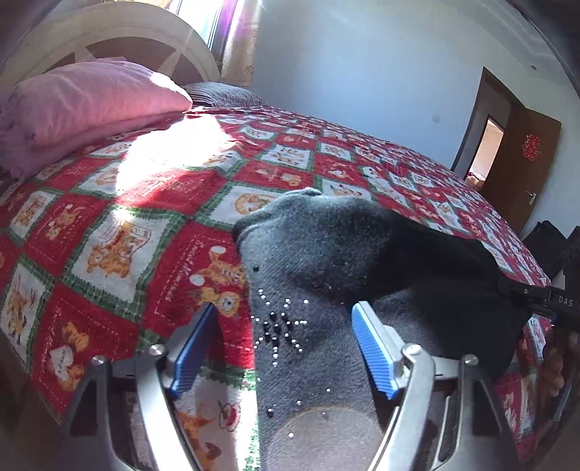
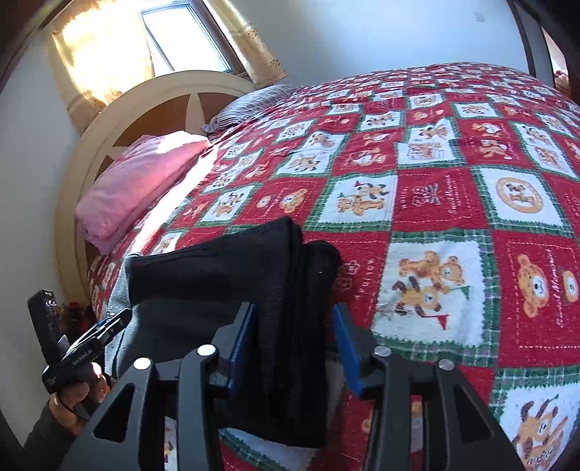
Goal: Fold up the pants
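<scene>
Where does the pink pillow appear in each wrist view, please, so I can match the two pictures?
Left wrist view: the pink pillow lies upper left, at the head of the bed.
Right wrist view: it sits left of centre, below the window.
Shared landmark: the cream arched headboard behind it.

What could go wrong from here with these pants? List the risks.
1. The left gripper is open with the pants only lying between its pads, so the fold may slump.
2. The right gripper stands open around the dark folded edge; closing there could bunch the layers.
3. The pants lie near the edge of the bedspread and might slide off.
</scene>
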A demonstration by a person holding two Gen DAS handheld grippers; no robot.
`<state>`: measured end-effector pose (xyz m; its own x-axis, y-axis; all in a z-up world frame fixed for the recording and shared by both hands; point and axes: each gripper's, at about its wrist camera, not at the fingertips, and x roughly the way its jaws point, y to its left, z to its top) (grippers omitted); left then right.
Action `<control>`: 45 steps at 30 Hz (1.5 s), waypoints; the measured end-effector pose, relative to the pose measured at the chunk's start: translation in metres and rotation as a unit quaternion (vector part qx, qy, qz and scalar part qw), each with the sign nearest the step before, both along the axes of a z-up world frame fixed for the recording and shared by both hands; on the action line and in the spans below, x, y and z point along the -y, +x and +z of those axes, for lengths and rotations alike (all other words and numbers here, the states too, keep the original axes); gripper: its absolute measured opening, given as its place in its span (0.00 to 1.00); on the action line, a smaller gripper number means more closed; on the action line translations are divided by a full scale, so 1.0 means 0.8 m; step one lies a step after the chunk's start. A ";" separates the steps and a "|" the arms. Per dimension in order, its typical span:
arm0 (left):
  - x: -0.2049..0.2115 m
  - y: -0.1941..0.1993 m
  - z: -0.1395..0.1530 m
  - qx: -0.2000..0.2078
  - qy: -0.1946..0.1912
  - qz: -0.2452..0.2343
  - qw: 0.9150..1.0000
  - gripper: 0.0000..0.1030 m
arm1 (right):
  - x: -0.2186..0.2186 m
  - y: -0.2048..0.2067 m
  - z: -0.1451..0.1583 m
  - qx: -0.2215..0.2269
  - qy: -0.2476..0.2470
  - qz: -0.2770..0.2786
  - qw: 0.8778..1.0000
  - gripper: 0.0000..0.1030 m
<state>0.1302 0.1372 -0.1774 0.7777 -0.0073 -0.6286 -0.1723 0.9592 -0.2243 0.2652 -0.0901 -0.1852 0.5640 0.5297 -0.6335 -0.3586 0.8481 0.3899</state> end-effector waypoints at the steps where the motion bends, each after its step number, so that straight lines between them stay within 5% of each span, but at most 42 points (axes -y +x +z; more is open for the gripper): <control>1: -0.001 0.000 0.000 0.000 0.000 -0.001 1.000 0.80 | 0.002 -0.001 0.000 0.003 -0.001 -0.004 1.000 0.49; 10: 0.011 -0.010 0.013 -0.005 0.072 0.001 0.997 0.86 | 0.013 -0.009 0.001 0.013 -0.017 -0.021 1.000 0.57; 18: 0.013 -0.021 0.034 0.000 0.076 0.001 0.997 0.86 | 0.020 -0.028 0.024 0.027 -0.038 -0.046 0.998 0.57; 23: 0.021 -0.036 0.056 0.017 0.081 0.002 0.997 0.94 | 0.033 -0.064 0.053 0.047 -0.045 -0.049 0.997 0.57; 45: 0.079 -0.080 0.152 0.103 0.103 -0.015 0.989 1.00 | 0.010 -0.177 0.156 0.160 -0.098 0.002 0.982 0.64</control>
<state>0.0664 0.0743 -0.0556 0.8912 0.0797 -0.4465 -0.1147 0.9920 -0.0519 0.1238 -0.0980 -0.0605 0.7485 0.4183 -0.5146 -0.4401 0.8938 0.0865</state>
